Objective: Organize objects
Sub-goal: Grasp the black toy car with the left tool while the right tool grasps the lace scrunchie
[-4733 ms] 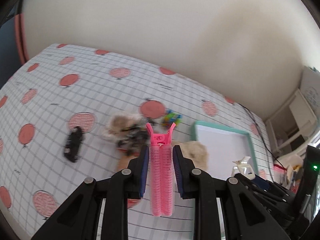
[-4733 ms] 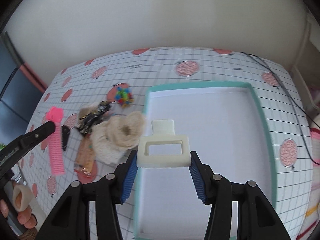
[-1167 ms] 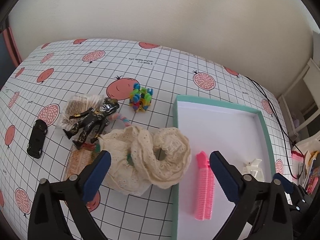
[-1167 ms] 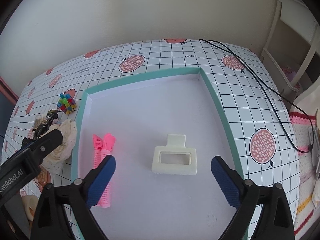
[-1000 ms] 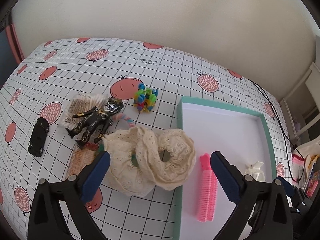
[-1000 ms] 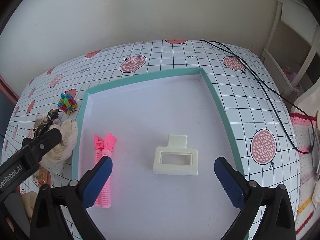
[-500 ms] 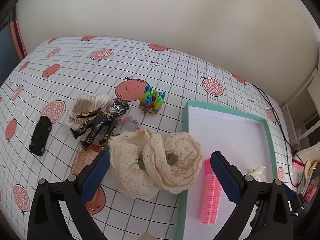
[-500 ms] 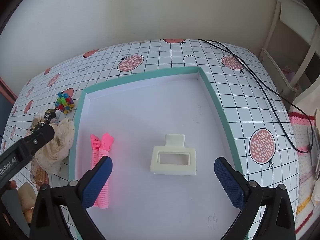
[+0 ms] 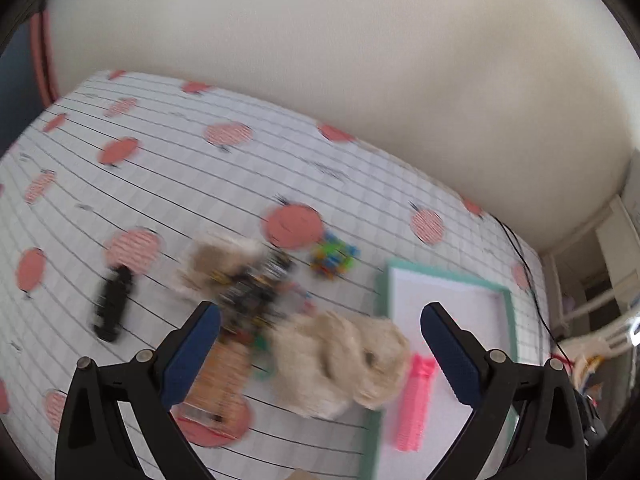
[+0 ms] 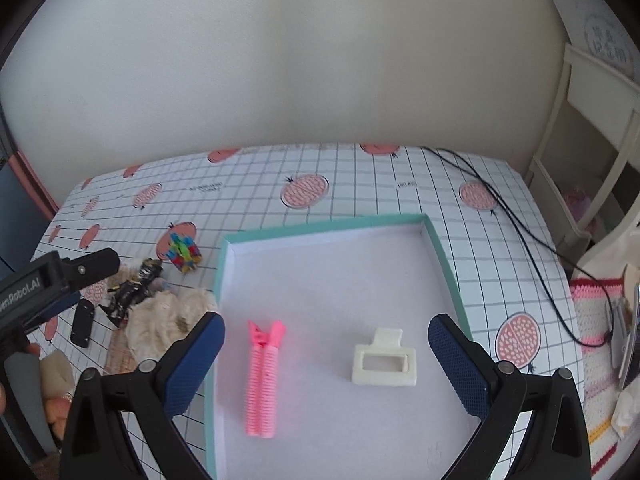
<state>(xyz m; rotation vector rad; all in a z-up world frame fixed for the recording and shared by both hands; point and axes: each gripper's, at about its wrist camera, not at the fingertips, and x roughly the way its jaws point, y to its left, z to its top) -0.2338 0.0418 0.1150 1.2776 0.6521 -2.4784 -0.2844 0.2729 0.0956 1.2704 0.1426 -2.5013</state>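
A teal-rimmed white tray (image 10: pixel 440 248) holds a pink hair roller clip (image 10: pixel 262 378) and a cream claw clip (image 10: pixel 385 364). My right gripper (image 10: pixel 326 356) is open and empty above the tray's near half. My left gripper (image 9: pixel 320 344) is open and empty above the pile left of the tray (image 9: pixel 382 300). The pile has cream lace scrunchies (image 9: pixel 344 364), a black-and-gold figure (image 9: pixel 250 290), a colourful block toy (image 9: pixel 332 258), a black toy car (image 9: pixel 112 308) and a tan comb (image 9: pixel 222 376). The left wrist view is blurred.
The table has a white grid cloth with pink pomegranates (image 10: pixel 306 190). A black cable (image 10: pixel 520 232) runs along the right side. A white shelf (image 10: pixel 592 128) and a crocheted mat (image 10: pixel 596 364) lie off the right edge.
The roller and the claw clip were released into the tray and both grippers opened. Since half a second ago the left gripper has swung left over the pile and the right has pulled back.
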